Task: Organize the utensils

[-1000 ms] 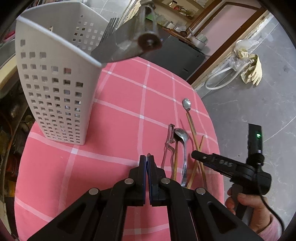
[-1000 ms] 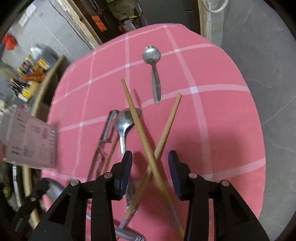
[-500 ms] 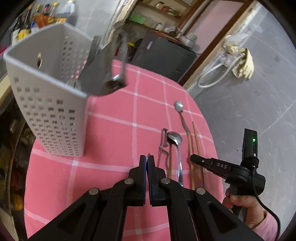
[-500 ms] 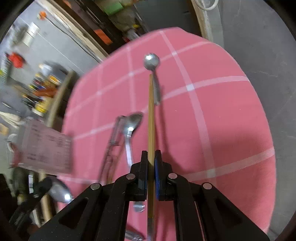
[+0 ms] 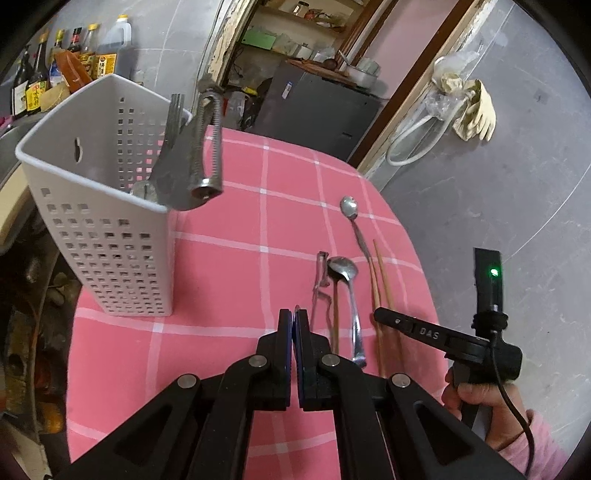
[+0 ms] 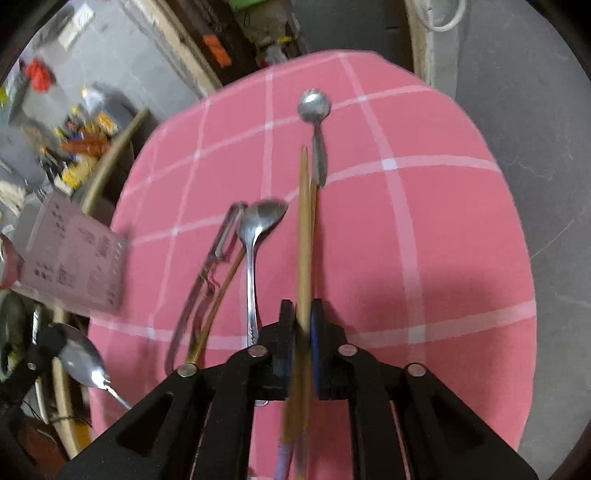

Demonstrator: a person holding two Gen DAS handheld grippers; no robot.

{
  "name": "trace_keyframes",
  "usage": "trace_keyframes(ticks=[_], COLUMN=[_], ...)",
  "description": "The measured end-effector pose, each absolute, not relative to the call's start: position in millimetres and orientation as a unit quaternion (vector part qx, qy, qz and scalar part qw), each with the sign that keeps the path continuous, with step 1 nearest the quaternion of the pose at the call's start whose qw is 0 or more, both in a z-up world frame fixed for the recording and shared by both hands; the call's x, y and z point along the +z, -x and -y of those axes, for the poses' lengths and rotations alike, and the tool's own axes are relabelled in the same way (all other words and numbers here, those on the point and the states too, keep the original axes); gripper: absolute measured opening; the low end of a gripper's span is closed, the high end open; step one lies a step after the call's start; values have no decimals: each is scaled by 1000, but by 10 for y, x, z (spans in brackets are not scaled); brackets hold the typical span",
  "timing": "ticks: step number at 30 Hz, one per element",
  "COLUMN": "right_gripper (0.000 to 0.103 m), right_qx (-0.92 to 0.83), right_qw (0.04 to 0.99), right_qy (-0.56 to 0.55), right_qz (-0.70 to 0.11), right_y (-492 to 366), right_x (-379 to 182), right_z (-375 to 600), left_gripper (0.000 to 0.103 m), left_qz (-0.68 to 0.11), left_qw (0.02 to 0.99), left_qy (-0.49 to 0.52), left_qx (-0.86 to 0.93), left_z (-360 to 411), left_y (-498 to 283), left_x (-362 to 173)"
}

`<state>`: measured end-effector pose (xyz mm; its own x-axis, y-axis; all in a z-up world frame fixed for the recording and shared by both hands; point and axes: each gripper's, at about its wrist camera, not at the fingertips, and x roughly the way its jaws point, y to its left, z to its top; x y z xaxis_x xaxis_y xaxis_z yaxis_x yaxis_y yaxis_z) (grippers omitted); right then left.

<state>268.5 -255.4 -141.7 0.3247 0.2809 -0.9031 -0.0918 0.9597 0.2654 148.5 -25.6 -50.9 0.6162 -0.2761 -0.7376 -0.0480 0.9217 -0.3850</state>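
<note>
The black right gripper (image 6: 303, 325), jaws opening, clasps two pale wooden chopsticks (image 6: 305, 236), long axis pointing away toward a small steel spoon (image 6: 314, 107) on the pink checked tablecloth (image 6: 424, 221). The left gripper (image 5: 294, 332) is shut, empty.

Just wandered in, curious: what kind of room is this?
Probably a lived-in home kitchen or utility room: sauce bottles line a counter, shelves hold jars and pots, and rubber gloves hang by the doorframe beyond the pink tablecloth.
</note>
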Motion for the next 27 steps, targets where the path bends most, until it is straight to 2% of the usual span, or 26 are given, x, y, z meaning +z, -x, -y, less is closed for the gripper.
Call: trace_keyframes(ticks=[4,6,7,11,16,22,27], right_gripper=[13,10,7,6,6,6,6], right_qx=[101,89,88,99,141,165,158], right_qw=[808,813,814,813,794,808,807], right_qy=[-25,-24,-33,-76,-219,-232,-215], right_qz=[-580,-575,-574,-569,-550,-517,-527], right_y=[-2811,-2846,-2847,-2813,-2671,-2471,-2424], right_x=[-1472,-1472,-1463,-1452,-1427,-1174,-1196], right_z=[2339,2304,2321,2456,2818,2929,2945], left_gripper=[2,2,2,2,2,2,2], left_qz=[-431,-430,-429,-426,-423,-412,-407], left_qw=[881,881,881,882,883,889,891], left_qy=[187,188,189,194,196,191,189], left_qx=[-59,-56,-54,-50,-52,-64,-69], left_z=[198,168,156,106,46,33,4], left_y=[-1436,-1417,-1409,-1366,-1339,-1322,-1322], left_x=[-491,-486,-481,-466,-452,-334,-265])
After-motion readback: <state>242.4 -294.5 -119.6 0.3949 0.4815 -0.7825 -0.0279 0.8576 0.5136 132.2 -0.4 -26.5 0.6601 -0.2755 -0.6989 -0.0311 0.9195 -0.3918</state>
